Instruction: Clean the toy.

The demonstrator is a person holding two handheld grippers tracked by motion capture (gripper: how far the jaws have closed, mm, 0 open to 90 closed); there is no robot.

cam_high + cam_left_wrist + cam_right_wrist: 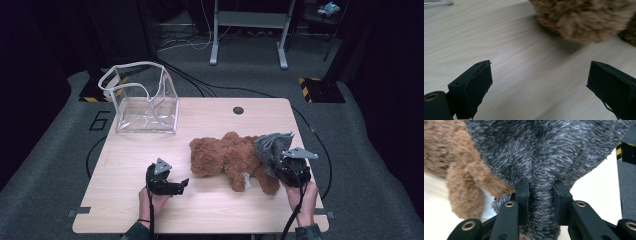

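The person is in the middle of taking hold of a grey fuzzy cloth that lies on the brown teddy bear. It may be a small piece of clothing for the bear, but that is hard to tell. The right gripper has its jaws pressed on a fold of the grey cloth, and in the right gripper view the grey fur bunches up between the two black jaws. The cloth sits at the right end of the bear, touching it, right in front of that gripper.

The left gripper is spread wide and holds nothing. It hovers low over the wooden table, near the left end of the bear but not touching it. In the left gripper view the brown fur is just ahead of the open jaws.

The next move likely needs both grippers to help. The left one should come in and hold the bear steady, while the right one pulls the cloth along or off it. The pull should be slow, or the soft cloth could slip out.

A clear plastic bag stands open at the far left of the table, well apart from the bear
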